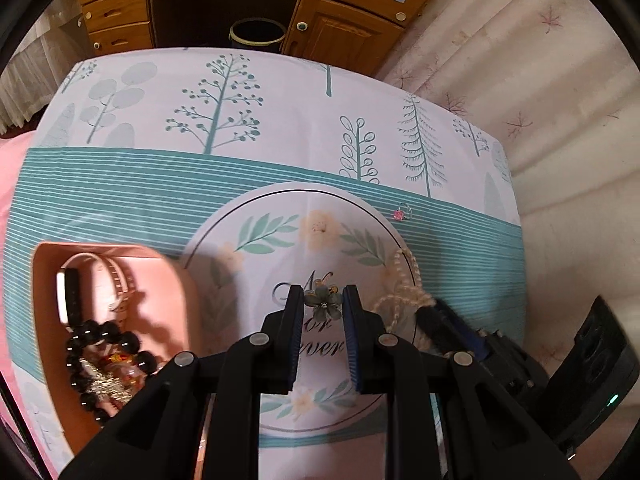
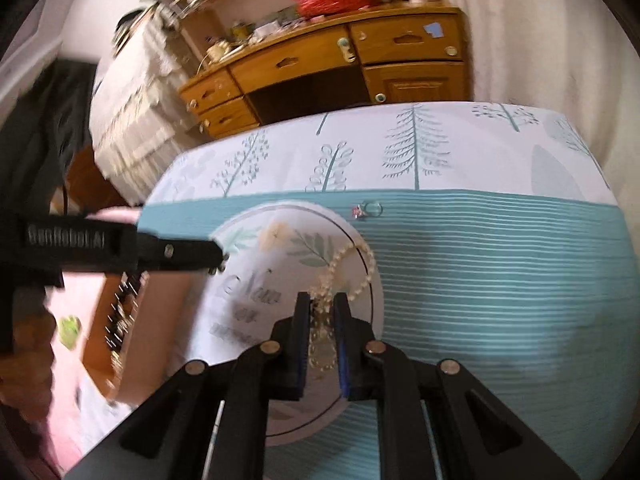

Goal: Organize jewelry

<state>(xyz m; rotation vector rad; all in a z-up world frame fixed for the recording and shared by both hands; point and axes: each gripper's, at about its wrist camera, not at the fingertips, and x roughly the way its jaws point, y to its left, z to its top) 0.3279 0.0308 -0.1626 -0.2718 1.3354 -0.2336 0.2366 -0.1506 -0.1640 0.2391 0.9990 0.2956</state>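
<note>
My left gripper (image 1: pixel 323 300) is shut on a grey-green flower clip (image 1: pixel 322 301), held between its fingertips above the tablecloth's round print. A pink jewelry box (image 1: pixel 182 280) lies to its left, holding a black bead bracelet (image 1: pixel 102 354), a watch (image 1: pixel 68 296) and gold pieces. My right gripper (image 2: pixel 322 312) is shut on a pearl necklace (image 2: pixel 352 268) whose loop trails ahead on the cloth; the necklace also shows in the left wrist view (image 1: pixel 404 288). A ring with a pink stone (image 1: pixel 402 213) lies farther back, and it also shows in the right wrist view (image 2: pixel 367 209).
The table (image 1: pixel 280 120) has a teal and white tree-print cloth. A wooden desk (image 1: pixel 340 12) with drawers and a dark bin (image 1: pixel 257 36) stand behind it. A curtain (image 1: pixel 540 60) hangs at the right. The left gripper's body (image 2: pixel 120 246) crosses the right wrist view.
</note>
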